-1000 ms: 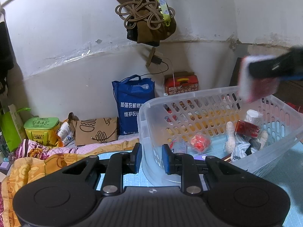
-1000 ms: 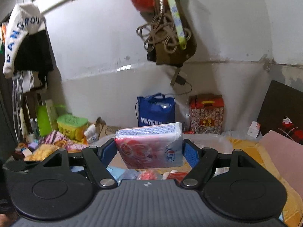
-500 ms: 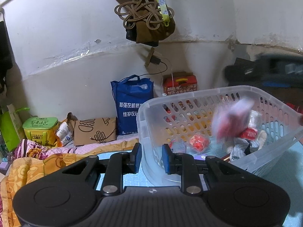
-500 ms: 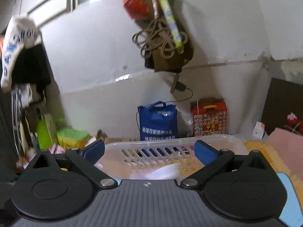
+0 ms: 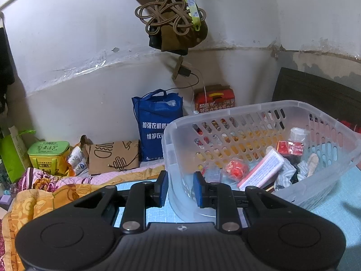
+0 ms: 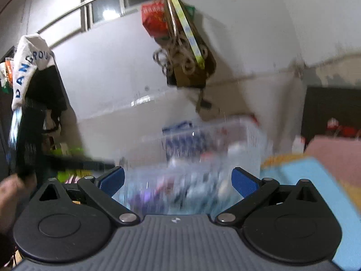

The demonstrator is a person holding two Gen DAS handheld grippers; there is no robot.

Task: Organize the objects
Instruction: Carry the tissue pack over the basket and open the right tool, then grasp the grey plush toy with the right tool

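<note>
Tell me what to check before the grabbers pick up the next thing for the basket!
1. Tissue pack landed inside the clear basket: ok, it lies slanted among the other things.
2. Right gripper empty: ok, its jaws have just been opening, stand wide, nothing between them.
3. Left gripper steadying the basket: ok, clamped on the near wall.
4. Basket upright on the blue mat: ok.
5. Room left in the basket: ok, the contents sit low.
6. Next thing to pick: cannot tell, the right wrist view is blurred.
</note>
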